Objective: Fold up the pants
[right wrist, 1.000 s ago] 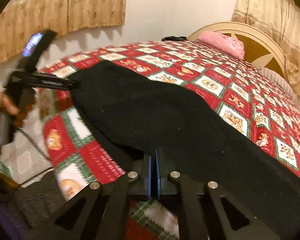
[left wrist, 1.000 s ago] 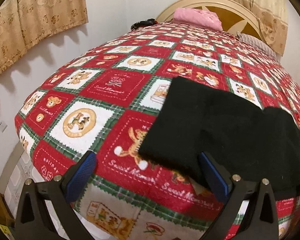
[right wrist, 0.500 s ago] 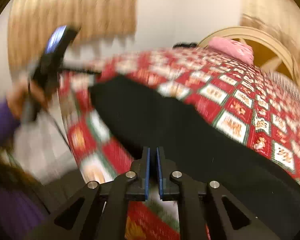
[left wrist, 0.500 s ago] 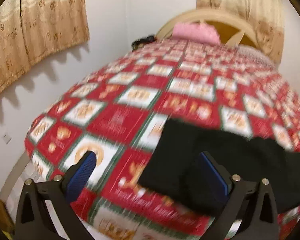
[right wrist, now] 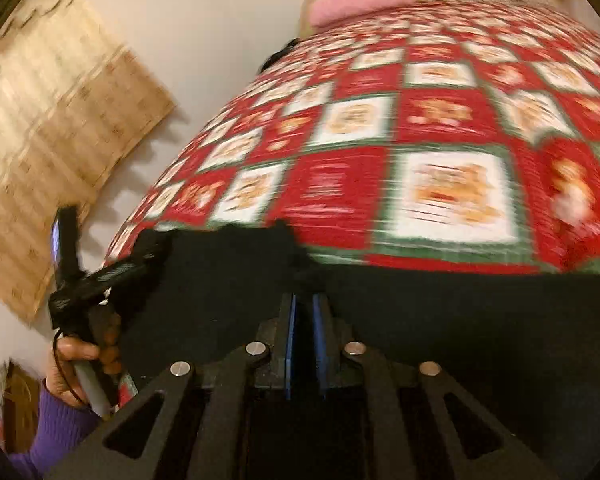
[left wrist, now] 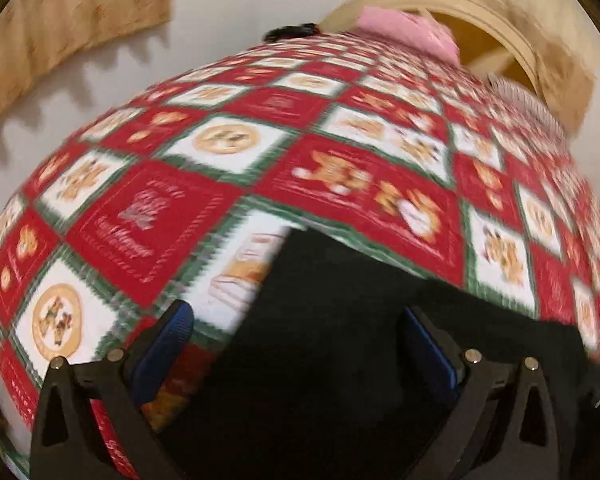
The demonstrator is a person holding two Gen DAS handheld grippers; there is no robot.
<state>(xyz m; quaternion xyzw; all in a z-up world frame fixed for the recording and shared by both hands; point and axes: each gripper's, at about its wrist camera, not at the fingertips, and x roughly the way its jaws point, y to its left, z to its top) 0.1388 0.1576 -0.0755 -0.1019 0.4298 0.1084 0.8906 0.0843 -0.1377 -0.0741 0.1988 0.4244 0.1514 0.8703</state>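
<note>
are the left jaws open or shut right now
Open. In the left wrist view the left gripper has its blue pads far apart, with the black pants lying between them, unpinched.

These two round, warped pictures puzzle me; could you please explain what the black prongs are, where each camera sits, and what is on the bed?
No robot is here: a person carries a hand-held gripper in each hand, each with a fisheye camera looking along its two fingers. The left view shows the left hand-held gripper open above black pants lying on a red checked blanket. The right view shows the right hand-held gripper shut, with dark cloth around its tips; blur hides whether it pinches any. At its left edge, a hand in a purple sleeve holds the other gripper. A pink pillow lies by the headboard.
</note>
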